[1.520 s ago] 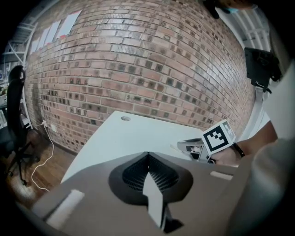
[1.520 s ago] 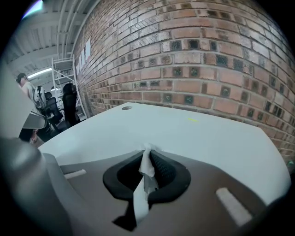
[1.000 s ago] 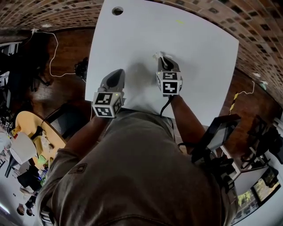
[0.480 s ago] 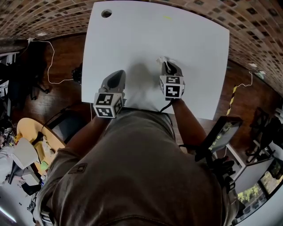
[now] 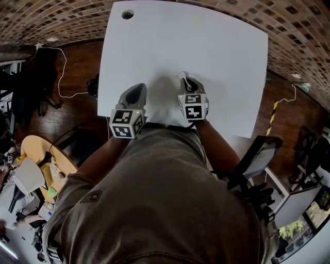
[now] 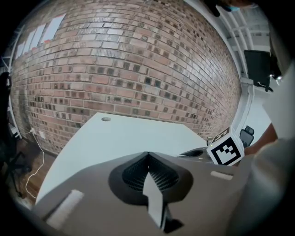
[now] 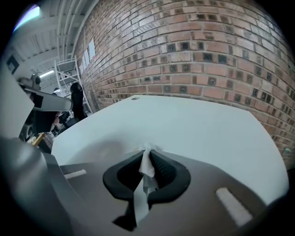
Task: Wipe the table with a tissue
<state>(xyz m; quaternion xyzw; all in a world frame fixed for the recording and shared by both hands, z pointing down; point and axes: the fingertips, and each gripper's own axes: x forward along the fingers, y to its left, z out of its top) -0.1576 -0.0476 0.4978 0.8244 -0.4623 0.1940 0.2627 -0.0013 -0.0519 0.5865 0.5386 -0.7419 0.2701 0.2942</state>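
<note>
A white tissue point(image 7: 147, 162) is pinched between the jaws of my right gripper point(image 7: 148, 154), which is shut on it. In the head view that right gripper point(image 5: 185, 81) reaches over the near part of the white table point(image 5: 216, 46), with the tissue point(image 5: 182, 77) poking out at its tip against the tabletop. To its left my left gripper point(image 5: 135, 92) rests over the table's near edge; its jaws are closed with nothing between them. The left gripper point(image 6: 147, 162) view shows the same, with the right gripper's marker cube point(image 6: 226, 150) at the right.
A round cable hole point(image 5: 127, 14) sits at the table's far left corner, and a small yellowish mark point(image 5: 196, 20) lies near the far edge. Brick flooring surrounds the table. A dark chair point(image 5: 255, 157) stands to my right, and a white cable point(image 5: 59, 62) trails on the left.
My right gripper with the tissue has slid left and a little toward me across the tabletop. The left gripper has stayed in place.
</note>
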